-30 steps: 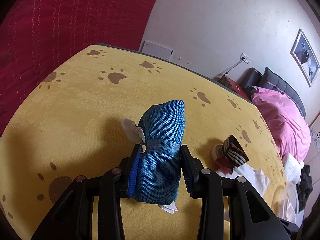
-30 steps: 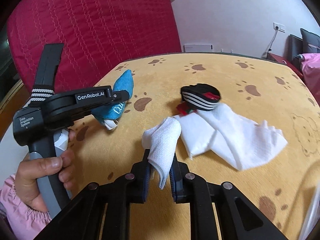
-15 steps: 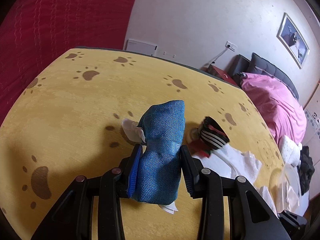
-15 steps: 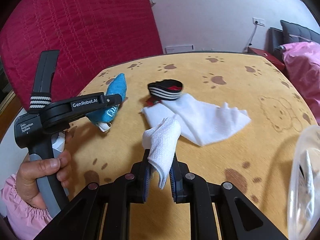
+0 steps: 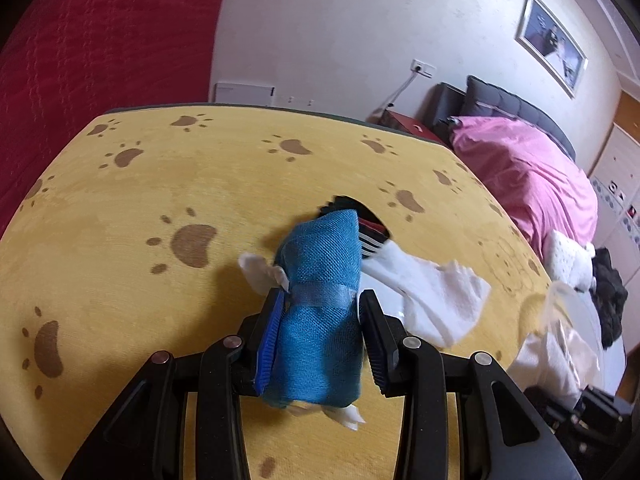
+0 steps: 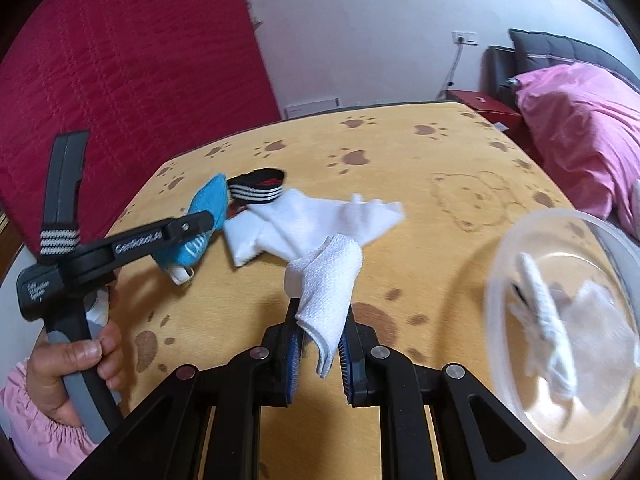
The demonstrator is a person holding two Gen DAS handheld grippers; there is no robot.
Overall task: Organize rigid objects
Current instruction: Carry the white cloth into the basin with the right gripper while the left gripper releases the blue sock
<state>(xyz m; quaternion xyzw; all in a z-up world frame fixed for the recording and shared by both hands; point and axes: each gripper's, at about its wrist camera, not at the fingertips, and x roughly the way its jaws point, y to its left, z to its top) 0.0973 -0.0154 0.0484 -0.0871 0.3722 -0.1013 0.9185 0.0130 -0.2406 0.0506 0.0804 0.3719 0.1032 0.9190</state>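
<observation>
left gripper (image 5: 320, 320) clamps a blue sock (image 5: 320, 312) mid-body, jaws partly closed, carried clear of the table (image 5: 120, 208). right gripper (image 6: 318, 340), nearly shut, pinches a white sock (image 6: 328, 280) just beside the clear bowl (image 6: 520, 232), prob the drop spot since it already holds white items.

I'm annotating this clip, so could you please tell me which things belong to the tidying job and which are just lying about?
Job:
- rolled blue fabric sock, in left claw
- folded white knit sock, in right claw
- clear plastic bowl
- white sock with black striped cuff

Lying about:
- pink duvet
- framed picture
</observation>
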